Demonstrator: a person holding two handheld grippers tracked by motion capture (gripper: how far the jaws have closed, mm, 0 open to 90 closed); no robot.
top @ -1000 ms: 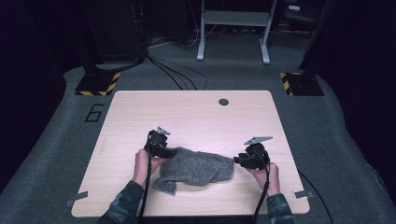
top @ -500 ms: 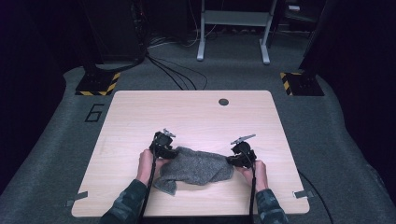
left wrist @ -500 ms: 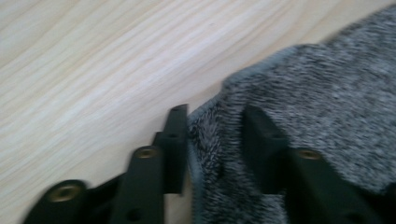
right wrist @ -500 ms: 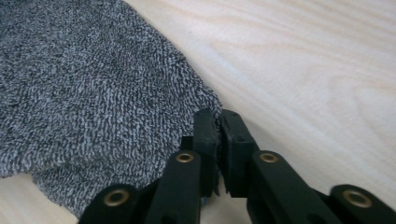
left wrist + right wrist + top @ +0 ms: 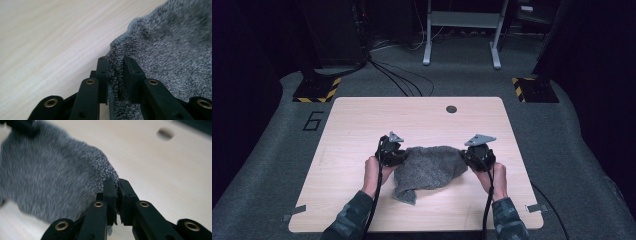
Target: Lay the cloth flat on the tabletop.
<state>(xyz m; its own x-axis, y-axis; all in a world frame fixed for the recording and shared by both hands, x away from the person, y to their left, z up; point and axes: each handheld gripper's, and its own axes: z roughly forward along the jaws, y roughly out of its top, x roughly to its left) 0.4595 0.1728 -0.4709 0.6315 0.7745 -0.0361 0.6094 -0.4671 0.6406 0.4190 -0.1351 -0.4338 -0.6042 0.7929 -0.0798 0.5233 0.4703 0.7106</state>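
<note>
Because the grey towel [image 5: 430, 169] is being pinched at opposite edges, it is hanging slack between the two tools, its near corner drooping onto the bench [image 5: 362, 125]. The left tool [image 5: 115, 72] has just been closing, and is clamping the hemmed edge; the right tool [image 5: 116, 195] is gripping the far edge. Motion is blurring the towel's weave, and the folds are hiding its underside.
</note>
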